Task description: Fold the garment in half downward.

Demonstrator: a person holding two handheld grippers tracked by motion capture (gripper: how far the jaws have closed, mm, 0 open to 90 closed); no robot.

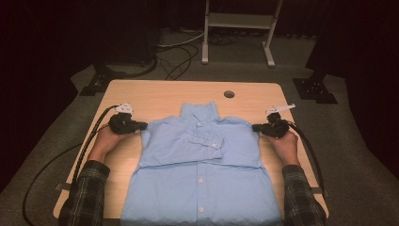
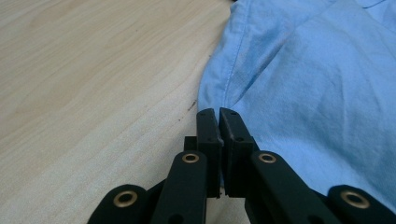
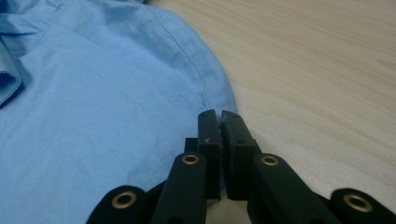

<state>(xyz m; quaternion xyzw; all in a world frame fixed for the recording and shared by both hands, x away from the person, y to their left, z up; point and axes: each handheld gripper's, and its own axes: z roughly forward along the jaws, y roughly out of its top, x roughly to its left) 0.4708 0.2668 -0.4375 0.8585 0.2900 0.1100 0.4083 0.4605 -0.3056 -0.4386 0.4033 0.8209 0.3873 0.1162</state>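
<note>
A light blue button-up shirt (image 1: 202, 160) lies front up on the wooden table (image 1: 155, 94), with a sleeve folded across its chest. My left gripper (image 1: 143, 126) rests at the shirt's left shoulder edge. In the left gripper view its jaws are together at the fabric's rim (image 2: 218, 112), pinching the shirt (image 2: 303, 93) there. My right gripper (image 1: 255, 127) sits at the opposite shoulder edge. In the right gripper view its jaws are likewise together (image 3: 220, 113) on the curved hem of the shirt (image 3: 93, 116).
A round cable hole (image 1: 229, 94) is in the table near its far edge. A white metal stand (image 1: 237, 23) and loose cables (image 1: 174, 56) are on the floor beyond. Bare wood runs outside each gripper towards the table's side edges.
</note>
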